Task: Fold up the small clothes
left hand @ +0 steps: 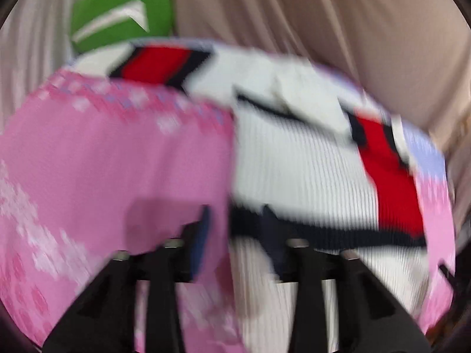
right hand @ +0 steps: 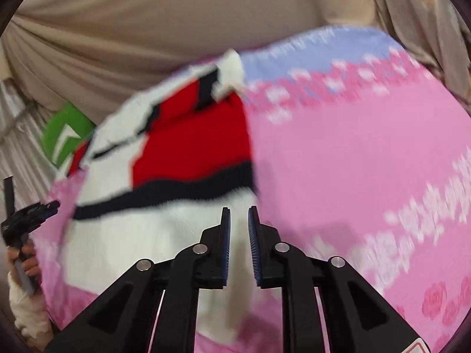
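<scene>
A white ribbed sweater [left hand: 297, 170] with red panels and navy stripes lies on a pink patterned cloth [left hand: 97, 161]. It also shows in the right wrist view [right hand: 117, 235], on the same pink cloth [right hand: 353, 161]. My left gripper [left hand: 235, 220] hangs low over the sweater's navy stripe with its jaws apart; the view is blurred. My right gripper [right hand: 238, 220] is over the sweater's white lower part, its blue pads [right hand: 225, 235] a narrow gap apart with nothing between them. The left gripper [right hand: 26, 217] shows at the left edge of the right wrist view, in a hand.
A green cushion [left hand: 123, 14] with a white mark lies beyond the sweater, also in the right wrist view [right hand: 66, 135]. Beige draped fabric [right hand: 176, 29] fills the background. A floral cloth [right hand: 421, 14] hangs at the far right.
</scene>
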### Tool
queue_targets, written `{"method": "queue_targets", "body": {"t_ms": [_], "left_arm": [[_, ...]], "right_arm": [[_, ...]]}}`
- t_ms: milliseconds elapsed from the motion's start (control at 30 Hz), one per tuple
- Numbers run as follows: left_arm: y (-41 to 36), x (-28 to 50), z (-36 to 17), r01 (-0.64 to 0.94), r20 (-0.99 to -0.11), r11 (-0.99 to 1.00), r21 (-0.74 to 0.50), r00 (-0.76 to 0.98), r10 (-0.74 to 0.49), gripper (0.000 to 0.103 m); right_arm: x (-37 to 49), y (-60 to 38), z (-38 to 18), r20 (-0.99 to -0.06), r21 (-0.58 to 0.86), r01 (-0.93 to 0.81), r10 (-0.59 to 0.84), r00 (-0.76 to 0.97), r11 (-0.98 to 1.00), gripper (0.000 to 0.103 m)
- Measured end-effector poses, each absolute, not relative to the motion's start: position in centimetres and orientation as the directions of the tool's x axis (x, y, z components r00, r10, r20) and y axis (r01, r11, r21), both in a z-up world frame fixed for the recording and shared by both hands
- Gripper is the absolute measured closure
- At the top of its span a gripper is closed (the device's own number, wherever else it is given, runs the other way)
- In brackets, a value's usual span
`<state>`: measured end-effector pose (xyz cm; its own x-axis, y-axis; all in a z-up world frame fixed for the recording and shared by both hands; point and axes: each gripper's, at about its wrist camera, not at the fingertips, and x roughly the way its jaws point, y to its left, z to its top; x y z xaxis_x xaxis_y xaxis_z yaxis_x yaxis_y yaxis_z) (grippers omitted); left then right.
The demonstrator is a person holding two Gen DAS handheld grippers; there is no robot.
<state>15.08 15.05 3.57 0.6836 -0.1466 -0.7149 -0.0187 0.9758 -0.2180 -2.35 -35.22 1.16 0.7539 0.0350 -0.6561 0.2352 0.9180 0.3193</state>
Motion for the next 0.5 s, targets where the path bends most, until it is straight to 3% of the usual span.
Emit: {"method": "queue_targets", "body": {"t_ms": [33, 100, 267, 400, 500], "left_arm": [[16.5, 16.2, 4.5, -0.070, -0.688, 0.974, -0.215, 0.719, -0.100, 0.030], [20.5, 20.4, 6.3, -0.209, -0.650, 0.956, -0.208, 0.760, 0.025, 0.029], [29.7, 30.5, 4.9, -0.485, -0.697, 0.845, -0.224, 0.686, 0.209, 0.029], [36.1, 34.3, 0.5, -0.630, -0.771, 0.683, -0.370, 0.618, 0.152, 0.030], [38.7, 35.6, -1.6, -0.668, -0.760, 0.593, -0.450, 0.635, 0.139, 0.037]], "right_arm": [[-1.6, -34.5, 2.0, -0.637, 0.322, 0.205, 0.051, 0.770, 0.924, 0.077], [0.6, -32.5, 3.3, -0.602, 0.323, 0.127, 0.100, 0.793, 0.938, 0.061], [6.1, -26.2, 3.2, -0.592, 0.353, -0.045, 0.260, 0.763, 0.935, 0.056], [8.5, -22.6, 1.8, -0.611, 0.364, -0.116, 0.331, 0.719, 0.924, 0.052], [9.5, -21.1, 0.9, -0.640, 0.330, -0.120, 0.315, 0.701, 0.936, 0.050]]}}
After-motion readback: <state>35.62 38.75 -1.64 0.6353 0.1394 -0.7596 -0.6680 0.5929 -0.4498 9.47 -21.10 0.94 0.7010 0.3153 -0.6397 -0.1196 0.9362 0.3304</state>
